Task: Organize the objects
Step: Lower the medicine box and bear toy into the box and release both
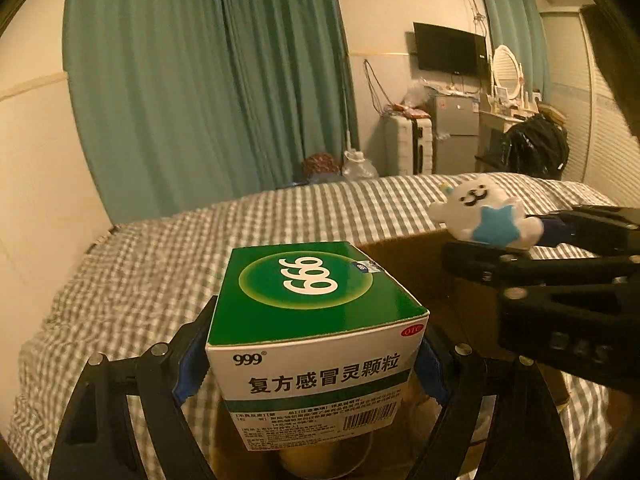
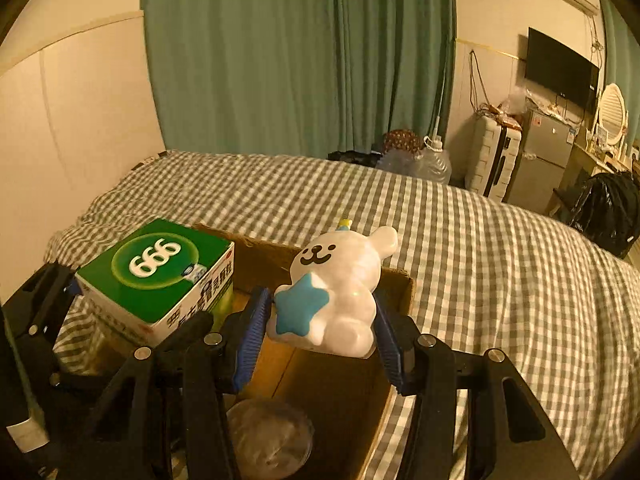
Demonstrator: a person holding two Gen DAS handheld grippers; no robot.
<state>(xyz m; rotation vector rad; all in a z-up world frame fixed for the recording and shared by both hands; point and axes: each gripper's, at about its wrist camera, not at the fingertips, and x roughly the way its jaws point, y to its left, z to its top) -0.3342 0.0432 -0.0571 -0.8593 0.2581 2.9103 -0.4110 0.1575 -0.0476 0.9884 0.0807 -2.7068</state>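
The left gripper (image 1: 316,344) has its two blue-padded fingers (image 1: 188,376) pressed against the sides of a green-and-white 999 medicine box (image 1: 316,320), carrying it level with the big green "999" face up and the white panel of Chinese print turned back toward the camera. Off to that gripper's right and a little ahead, the right gripper (image 2: 320,320) is closed around a white bear-shaped toy (image 2: 340,292) with a smiling face and a blue star (image 2: 298,306) on its belly; the blue pads (image 2: 252,332) squeeze it at the hips, and the toy leans back with its ears pointing away from the gripper. Both loads hang above an open cardboard box (image 2: 396,280) that sits on a bed with a grey-and-white checked cover (image 2: 500,280). Directly below the right gripper, inside the carton, lies a clear round lid or container (image 2: 272,440), too dim to name any closer. From the right wrist view the medicine box sits to the left of the toy, near it but not touching, over the carton's left edge. Ahead of both grippers, beyond the bed, hang teal curtains (image 2: 300,52).
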